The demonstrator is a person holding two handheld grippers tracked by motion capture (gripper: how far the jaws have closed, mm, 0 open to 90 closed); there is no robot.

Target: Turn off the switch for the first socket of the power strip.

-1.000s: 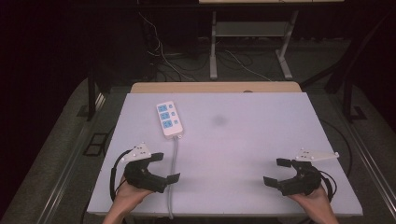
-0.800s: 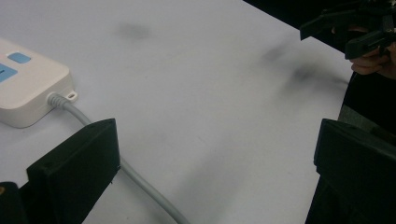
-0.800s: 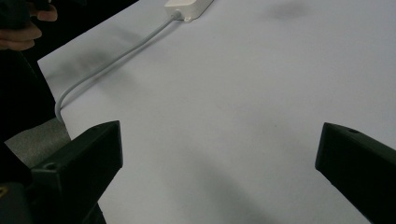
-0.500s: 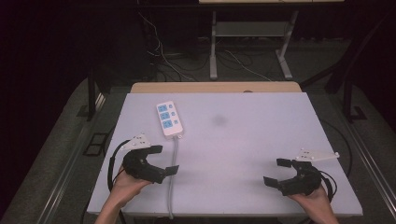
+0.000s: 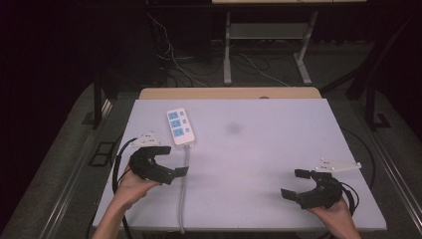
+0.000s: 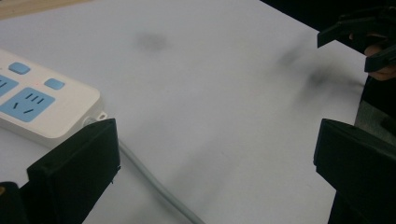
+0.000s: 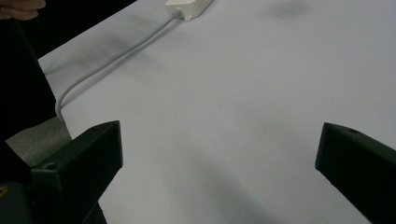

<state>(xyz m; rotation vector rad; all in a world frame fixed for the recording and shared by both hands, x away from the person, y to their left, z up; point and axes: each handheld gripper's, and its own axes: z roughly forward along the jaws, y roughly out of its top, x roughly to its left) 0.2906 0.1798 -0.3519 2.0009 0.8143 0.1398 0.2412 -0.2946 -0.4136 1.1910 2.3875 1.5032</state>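
White power strip (image 5: 180, 127) lies on the bench (image 5: 259, 149), left of centre, long axis running away from the person, its cord (image 5: 183, 189) trailing toward the near edge. Left tool (image 5: 171, 162) spread wide, just beside the cord; right tool (image 5: 293, 184) wide, well apart.

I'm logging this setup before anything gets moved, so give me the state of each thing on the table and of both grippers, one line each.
Power strip: lying flat, sockets up, nothing plugged into the sockets that show.
Power strip cable: slack, running from the strip to the near table edge and over it.
Left gripper: open, empty, beside the cable near the strip's cable end.
Right gripper: open, empty, over bare table.
Table: white top with a faint dark smudge.
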